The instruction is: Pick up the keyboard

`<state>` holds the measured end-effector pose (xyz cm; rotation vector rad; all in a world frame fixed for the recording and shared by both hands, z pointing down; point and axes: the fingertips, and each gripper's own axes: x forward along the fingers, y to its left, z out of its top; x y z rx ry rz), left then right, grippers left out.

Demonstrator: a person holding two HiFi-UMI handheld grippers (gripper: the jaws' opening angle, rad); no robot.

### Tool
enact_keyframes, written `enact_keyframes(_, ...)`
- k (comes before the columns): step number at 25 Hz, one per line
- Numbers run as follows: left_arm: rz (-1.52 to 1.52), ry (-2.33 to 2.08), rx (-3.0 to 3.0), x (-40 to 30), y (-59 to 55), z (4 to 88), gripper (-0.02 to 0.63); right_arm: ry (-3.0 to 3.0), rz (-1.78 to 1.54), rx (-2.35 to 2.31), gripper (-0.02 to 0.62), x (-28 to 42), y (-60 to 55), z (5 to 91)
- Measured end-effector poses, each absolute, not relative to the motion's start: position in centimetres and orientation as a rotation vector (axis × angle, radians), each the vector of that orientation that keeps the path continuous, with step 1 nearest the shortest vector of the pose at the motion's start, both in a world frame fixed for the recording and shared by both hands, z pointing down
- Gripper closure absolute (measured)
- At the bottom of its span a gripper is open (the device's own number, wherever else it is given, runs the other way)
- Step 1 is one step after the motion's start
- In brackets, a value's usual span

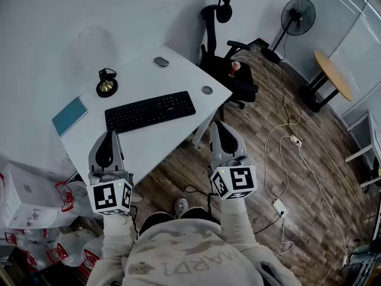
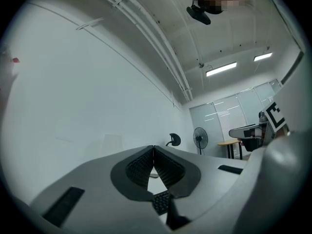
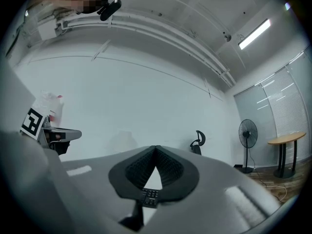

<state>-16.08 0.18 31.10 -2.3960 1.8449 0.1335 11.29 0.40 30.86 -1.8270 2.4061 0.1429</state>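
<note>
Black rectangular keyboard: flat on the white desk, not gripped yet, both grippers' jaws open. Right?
Only the jaws are wrong: the left gripper and right gripper both have their jaws shut with nothing between them, as the left and right gripper views show. The black rectangular keyboard does lie flat on the white desk, not gripped yet.

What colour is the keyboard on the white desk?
The keyboard is black all over. The head view shows it best.

Black keyboard (image 1: 150, 110), white desk (image 1: 178, 70), teal notebook (image 1: 69, 115), black office chair (image 1: 229, 58)
</note>
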Motion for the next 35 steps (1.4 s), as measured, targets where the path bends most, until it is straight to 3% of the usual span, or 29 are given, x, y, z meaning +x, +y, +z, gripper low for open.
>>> enact_keyframes(19, 0.073, 1.918, -2.315, -9.1, -6.9, 31.5, 0.600, 2.484, 0.082, -1.719, 0.584, 17.9, -9.3, 32.4)
enact_keyframes(35, 0.030, 2.032, -2.282, -12.5, -12.7, 33.3, 0.600, 2.558, 0.008, -1.688, 0.584, 15.6, -16.6, 34.8)
